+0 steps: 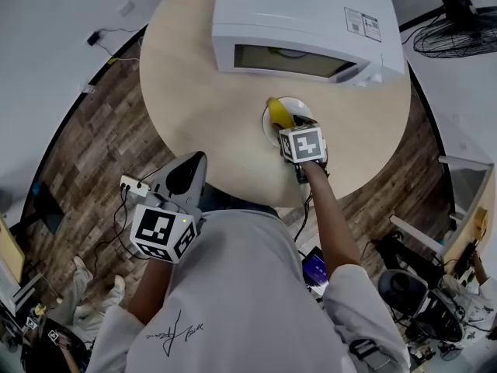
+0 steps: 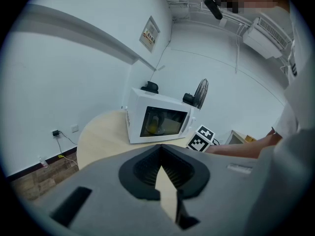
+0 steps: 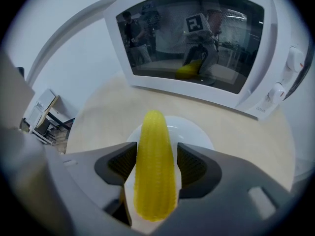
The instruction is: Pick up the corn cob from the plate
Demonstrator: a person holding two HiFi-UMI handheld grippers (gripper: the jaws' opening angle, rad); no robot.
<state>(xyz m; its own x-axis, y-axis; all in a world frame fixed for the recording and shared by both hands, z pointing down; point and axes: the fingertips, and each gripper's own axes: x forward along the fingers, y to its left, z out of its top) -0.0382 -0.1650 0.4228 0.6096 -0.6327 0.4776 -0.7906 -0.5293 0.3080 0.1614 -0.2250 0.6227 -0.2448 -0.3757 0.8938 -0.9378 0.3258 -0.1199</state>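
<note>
- Okay, round wooden table [image 1: 186, 76] fills the upper middle of the head view, with wood-plank floor [image 1: 93, 154] around its near-left edge.
- White microwave [image 1: 303, 22] sits at the table's far edge, door shut and facing the near edge. The glass reflects a marker cube and something yellow.
- Left gripper [image 2: 160, 156] hangs at the near-left edge of the table, well apart from the plate. Its tongs are pressed together at the tips, with nothing between them. Its marker cube [image 1: 161, 231] sits close to the person's shirt.
- Right gripper [image 3: 156, 156] is tilted steeply down over the plate. Its tongs are spread, one on each side of the corn cob, and a thin sliver of plate shows beside the right pad, so no pinch. Its marker cube [image 1: 303, 144] covers the plate's near rim in the head view.
- White plate [image 3: 197, 132] lies on the table between the microwave's front and the near edge.
- Yellow corn cob [image 3: 155, 171] lies on the plate, lengthwise between the right jaws, with its tapered end pointing at the microwave.
</note>
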